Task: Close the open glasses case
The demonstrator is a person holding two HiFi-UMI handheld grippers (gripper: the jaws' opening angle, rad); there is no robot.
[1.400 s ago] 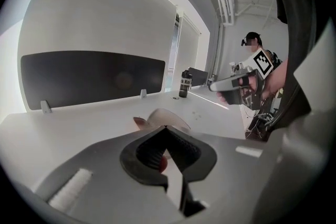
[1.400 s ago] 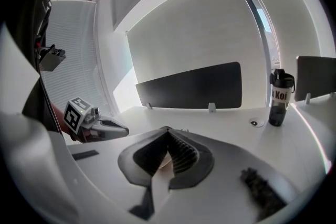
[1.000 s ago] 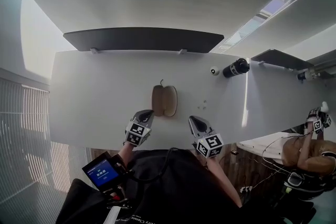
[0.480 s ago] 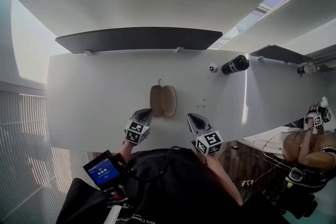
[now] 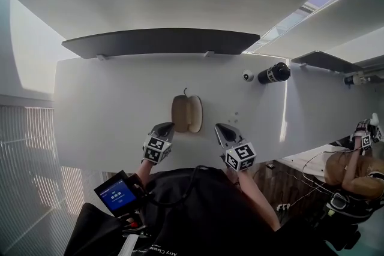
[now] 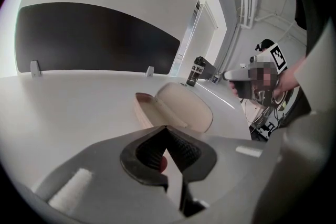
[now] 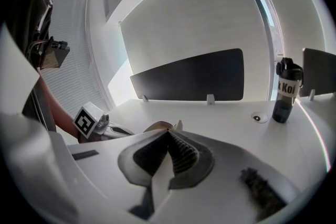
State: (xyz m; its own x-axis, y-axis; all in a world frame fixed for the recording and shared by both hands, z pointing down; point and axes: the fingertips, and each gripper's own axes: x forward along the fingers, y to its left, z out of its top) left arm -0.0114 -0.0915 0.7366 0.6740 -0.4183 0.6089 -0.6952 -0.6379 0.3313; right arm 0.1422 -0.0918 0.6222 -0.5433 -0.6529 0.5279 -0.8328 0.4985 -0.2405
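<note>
I see the open tan glasses case (image 5: 186, 114) lying flat at the centre of the white worktop (image 5: 102, 105). My left claw (image 5: 167, 126) sits just below-left of it and my right claw (image 5: 220, 128) just below-right, neither touching it. Both claws have their tips pressed together, gripping nothing.

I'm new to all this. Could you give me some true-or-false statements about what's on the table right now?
1. The case lies open on the table. True.
2. The left gripper is clamped on the case. False: its jaws are together and empty, with the case ahead of them.
3. A dark bottle stands upright on the table. True.
4. The right gripper has its jaws wide apart. False: they are together.
</note>
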